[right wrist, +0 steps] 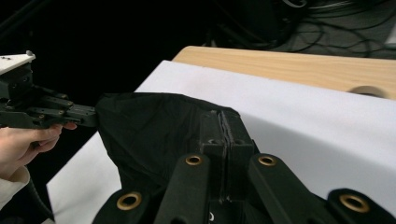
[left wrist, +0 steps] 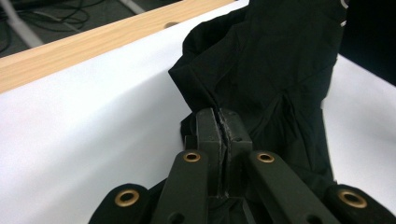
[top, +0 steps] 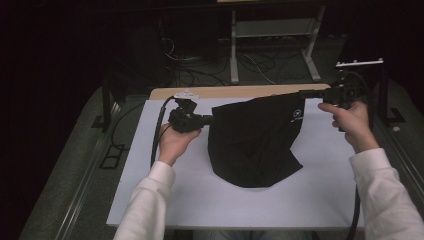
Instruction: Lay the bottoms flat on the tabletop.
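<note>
A black garment with a small white logo hangs stretched between both grippers above the white table cover, its lower rounded edge resting on the cover. My left gripper is shut on the garment's left corner; the left gripper view shows its jaws pinched on the black cloth. My right gripper is shut on the right corner, held higher near the table's far edge. In the right gripper view the jaws clamp the cloth, and the left gripper appears farther off at the left.
The table's wooden edge runs along the far side beyond the white cover. Behind it are a desk frame and cables on the floor. A black stand rises at the right, close to my right hand.
</note>
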### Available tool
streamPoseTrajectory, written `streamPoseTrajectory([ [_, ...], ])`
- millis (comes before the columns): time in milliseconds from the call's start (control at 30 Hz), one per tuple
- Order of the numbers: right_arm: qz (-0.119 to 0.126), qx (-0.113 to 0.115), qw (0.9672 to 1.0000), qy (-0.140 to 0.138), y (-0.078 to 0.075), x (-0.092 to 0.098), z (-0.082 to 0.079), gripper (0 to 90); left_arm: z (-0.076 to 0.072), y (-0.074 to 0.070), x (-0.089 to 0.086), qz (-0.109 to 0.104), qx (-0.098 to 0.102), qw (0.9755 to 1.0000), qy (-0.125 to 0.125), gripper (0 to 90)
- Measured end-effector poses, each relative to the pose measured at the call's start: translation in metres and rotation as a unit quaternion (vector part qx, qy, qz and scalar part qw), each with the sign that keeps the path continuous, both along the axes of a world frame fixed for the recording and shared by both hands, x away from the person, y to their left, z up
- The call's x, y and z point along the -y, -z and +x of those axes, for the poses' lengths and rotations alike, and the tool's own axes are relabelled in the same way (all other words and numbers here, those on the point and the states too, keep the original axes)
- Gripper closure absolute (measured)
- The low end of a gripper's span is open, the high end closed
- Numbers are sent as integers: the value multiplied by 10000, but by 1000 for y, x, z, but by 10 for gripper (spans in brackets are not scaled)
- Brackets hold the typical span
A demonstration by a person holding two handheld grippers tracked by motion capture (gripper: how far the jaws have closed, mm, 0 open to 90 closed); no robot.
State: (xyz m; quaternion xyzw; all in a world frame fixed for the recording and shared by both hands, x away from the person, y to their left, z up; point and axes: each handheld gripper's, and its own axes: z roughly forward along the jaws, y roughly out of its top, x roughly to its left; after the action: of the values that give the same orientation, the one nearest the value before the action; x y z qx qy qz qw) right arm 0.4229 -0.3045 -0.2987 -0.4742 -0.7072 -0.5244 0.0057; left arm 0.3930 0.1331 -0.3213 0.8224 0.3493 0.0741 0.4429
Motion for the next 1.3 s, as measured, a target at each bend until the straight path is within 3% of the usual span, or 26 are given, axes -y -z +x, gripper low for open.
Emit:
streamPoseTrajectory([
  [267,-241,7,9996,146,-23,17,-22,876,6,7,21,-251,-45,9994,245,871],
  [433,-559,1,9984,57,-30,4,-31,875,4,14,20,-293,-109,9992,246,872],
  [500,-609,-4,9981,-63,-27,-8,-29,875,-1,23,7,-228,-170,9995,160,871],
  [667,-669,-214,9962,-509,6,-60,-14,875,-8,50,-32,-137,-453,9985,-287,872],
  [700,-673,-273,9956,-599,15,-71,-12,875,-8,50,-32,-137,-453,9985,-287,871],
  [800,-666,-433,9934,-831,40,-103,-5,875,-11,76,-63,-148,-712,9950,-684,872],
  [867,-714,-528,9910,-1005,57,-125,-4,874,-13,88,-77,-160,-836,9929,-837,871],
  [900,-714,-528,9910,-1005,57,-125,-4,874,-13,88,-77,-160,-836,9929,-837,872],
  [967,-732,-681,9857,-1357,83,-157,-6,868,-15,105,-94,-217,-1001,9892,-1046,871],
  [1000,-732,-681,9857,-1357,83,-157,-6,868,-15,105,-94,-217,-1001,9892,-1046,871],
  [1033,-873,-685,9779,-1773,99,-177,-10,808,-14,110,-101,-162,-1066,9878,-1124,871],
  [1067,-1043,-575,9732,-1967,105,-187,-13,735,-14,110,-102,-140,-1050,9878,-1144,871],
  [1133,-1289,-273,9711,-1991,106,-193,-18,644,-14,111,-104,-163,-1055,9875,-1163,870],
  [1167,-1274,-96,9725,-1949,104,-192,-18,628,-15,112,-104,-165,-1061,9875,-1155,870],
  [1233,-981,118,9795,-1757,95,-182,-13,607,-15,113,-101,-60,-1064,9881,-1106,870],
  [1300,-907,107,9826,-1616,90,-172,-5,592,-16,113,-99,-65,-1047,9886,-1083,870],
])
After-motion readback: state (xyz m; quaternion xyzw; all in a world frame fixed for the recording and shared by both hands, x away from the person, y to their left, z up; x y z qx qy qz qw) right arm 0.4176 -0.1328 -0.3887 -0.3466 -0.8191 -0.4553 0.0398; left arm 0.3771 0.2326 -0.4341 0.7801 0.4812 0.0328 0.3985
